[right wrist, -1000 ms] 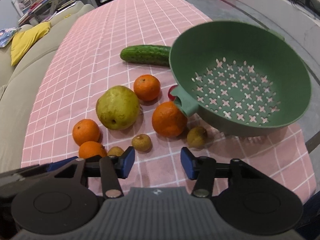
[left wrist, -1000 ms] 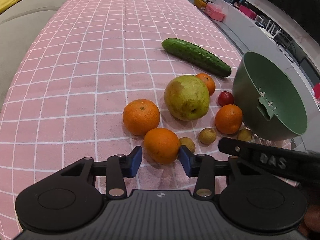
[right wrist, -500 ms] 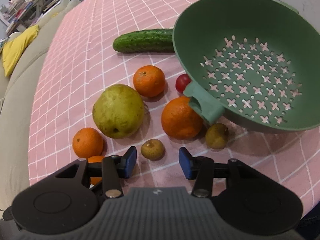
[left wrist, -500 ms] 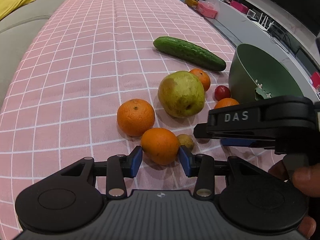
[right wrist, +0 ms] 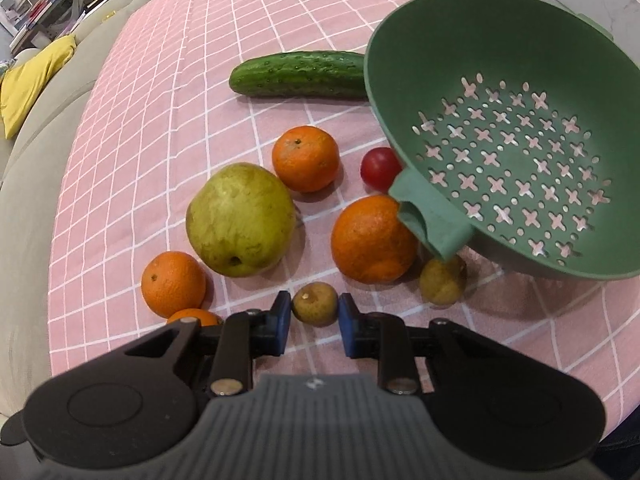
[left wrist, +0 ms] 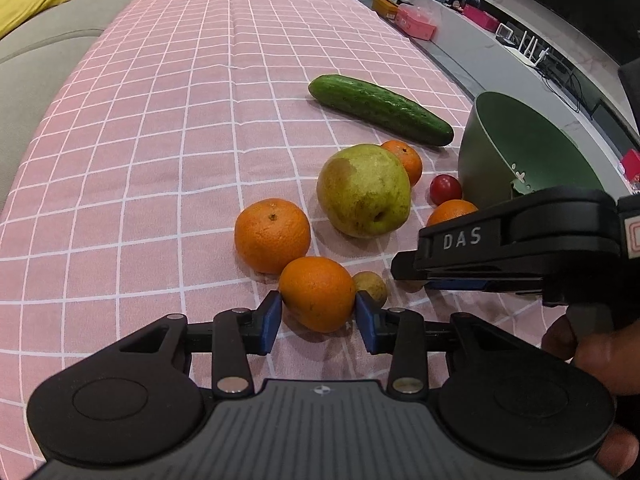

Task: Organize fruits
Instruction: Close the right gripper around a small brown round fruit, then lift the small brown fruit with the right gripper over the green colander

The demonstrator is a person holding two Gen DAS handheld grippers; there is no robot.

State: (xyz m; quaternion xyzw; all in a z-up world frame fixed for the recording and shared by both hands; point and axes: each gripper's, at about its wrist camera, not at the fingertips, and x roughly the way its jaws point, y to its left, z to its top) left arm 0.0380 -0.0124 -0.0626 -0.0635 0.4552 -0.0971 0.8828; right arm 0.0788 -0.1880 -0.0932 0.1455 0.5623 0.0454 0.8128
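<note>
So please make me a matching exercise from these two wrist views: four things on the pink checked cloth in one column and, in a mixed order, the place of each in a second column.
Things:
1. cucumber
2. small red fruit
3. small brown fruit
4. green colander

Places:
A. between the blue fingers of the right gripper
B. tilted, with its handle over an orange
C. lying flat at the far side of the fruit group
D. beside the colander's wall, beyond that orange

Pairs: 1-C, 2-D, 3-A, 4-B
</note>
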